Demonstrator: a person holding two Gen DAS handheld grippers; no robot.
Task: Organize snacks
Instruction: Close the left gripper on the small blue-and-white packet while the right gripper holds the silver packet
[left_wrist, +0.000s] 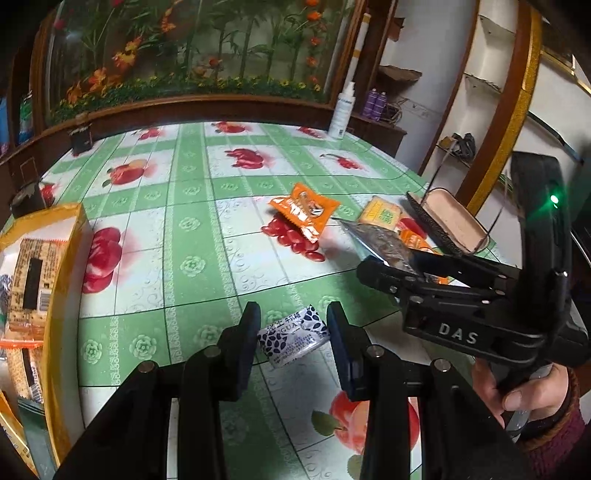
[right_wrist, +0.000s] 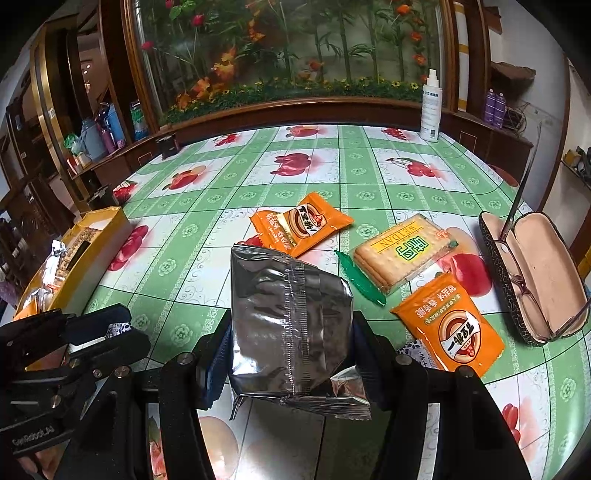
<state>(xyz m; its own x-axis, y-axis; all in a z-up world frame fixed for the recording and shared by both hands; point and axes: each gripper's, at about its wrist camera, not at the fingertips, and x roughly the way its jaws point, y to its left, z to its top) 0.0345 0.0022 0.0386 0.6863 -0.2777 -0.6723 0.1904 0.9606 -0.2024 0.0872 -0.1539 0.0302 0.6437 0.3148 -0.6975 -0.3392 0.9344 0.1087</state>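
At the bottom centre of the right wrist view, the right gripper (right_wrist: 291, 354) clamps a silver foil packet (right_wrist: 291, 317) above the table (right_wrist: 207, 206). In the left wrist view, the left gripper (left_wrist: 291, 332) pinches a small white packet with dark leaf print (left_wrist: 291, 338). Beyond, at centre and right, lie two orange snack packets (right_wrist: 303, 221) (right_wrist: 450, 325) and a clear cracker pack reading "WEIDAN" (right_wrist: 402, 251). An open glasses case (right_wrist: 535, 273) sits near the right table edge, a yellow box (right_wrist: 92, 236) at the left edge. The far green-checked cloth is open, with a white spray bottle (right_wrist: 430, 110) at the back.
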